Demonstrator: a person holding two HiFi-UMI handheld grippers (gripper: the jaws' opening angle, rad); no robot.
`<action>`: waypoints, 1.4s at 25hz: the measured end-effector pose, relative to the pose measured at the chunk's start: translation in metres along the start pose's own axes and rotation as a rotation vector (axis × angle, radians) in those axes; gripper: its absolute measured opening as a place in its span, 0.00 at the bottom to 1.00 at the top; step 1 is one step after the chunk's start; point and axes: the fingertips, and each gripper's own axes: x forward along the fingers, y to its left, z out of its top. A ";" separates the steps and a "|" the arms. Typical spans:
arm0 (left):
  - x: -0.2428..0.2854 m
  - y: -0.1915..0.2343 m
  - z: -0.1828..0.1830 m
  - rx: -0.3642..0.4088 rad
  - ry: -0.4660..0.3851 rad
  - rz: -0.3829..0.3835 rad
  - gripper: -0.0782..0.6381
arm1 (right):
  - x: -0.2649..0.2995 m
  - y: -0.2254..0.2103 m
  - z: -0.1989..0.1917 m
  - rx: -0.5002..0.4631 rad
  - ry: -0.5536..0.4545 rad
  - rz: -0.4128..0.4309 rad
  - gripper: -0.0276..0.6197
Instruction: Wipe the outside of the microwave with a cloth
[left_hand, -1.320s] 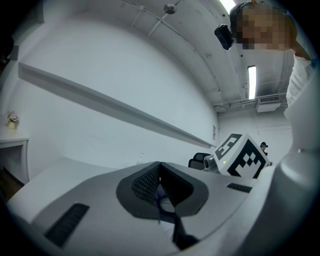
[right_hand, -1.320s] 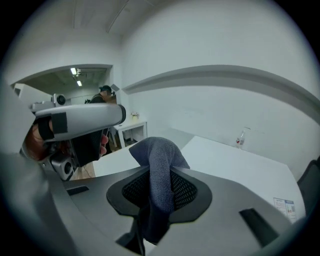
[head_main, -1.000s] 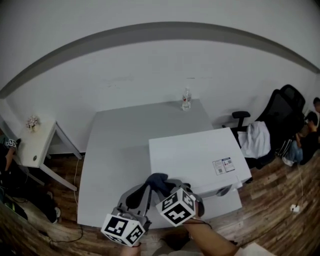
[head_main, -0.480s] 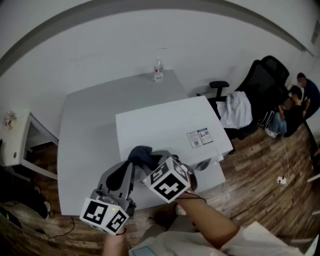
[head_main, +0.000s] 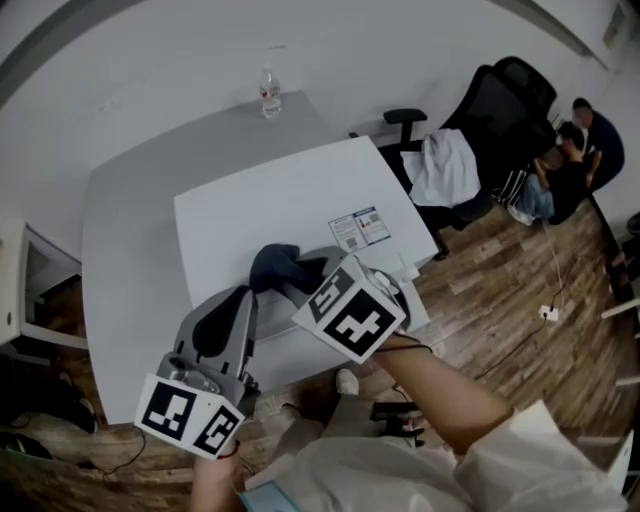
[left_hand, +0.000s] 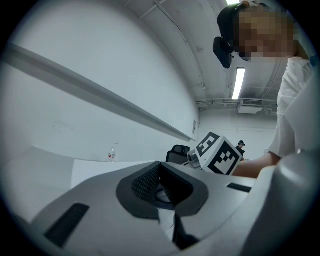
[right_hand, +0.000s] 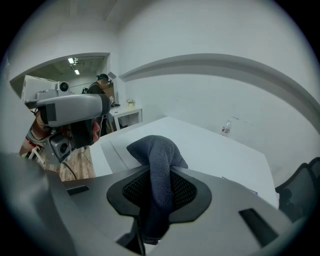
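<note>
The white microwave (head_main: 290, 215) stands on a grey table (head_main: 125, 230). A dark blue cloth (head_main: 275, 268) lies bunched on its top near the front edge, and my right gripper (head_main: 300, 272) is shut on it. In the right gripper view the cloth (right_hand: 157, 155) hangs between the pads of the right gripper (right_hand: 157, 187) over the microwave's top (right_hand: 205, 150). My left gripper (head_main: 232, 300) hovers level at the microwave's front left. In its own view the left gripper (left_hand: 160, 182) has its pads together with nothing held.
A water bottle (head_main: 268, 95) stands at the table's far edge. A black office chair (head_main: 480, 120) with a white garment (head_main: 440, 165) sits to the right, with a seated person (head_main: 575, 160) beyond. A small white side table (head_main: 20, 290) is at the left.
The head view has swung, so the table sits further left and up. Both grippers have shifted to the right along the microwave's front, the cloth going with the right one.
</note>
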 end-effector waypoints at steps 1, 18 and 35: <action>0.002 -0.002 0.000 0.001 0.002 -0.003 0.11 | -0.003 -0.004 -0.003 0.004 -0.001 -0.005 0.20; 0.039 -0.016 -0.001 -0.011 -0.003 -0.019 0.11 | -0.079 -0.125 -0.084 0.108 0.044 -0.211 0.20; 0.037 -0.006 0.008 -0.021 -0.032 0.019 0.11 | -0.097 -0.215 -0.104 0.196 0.098 -0.442 0.20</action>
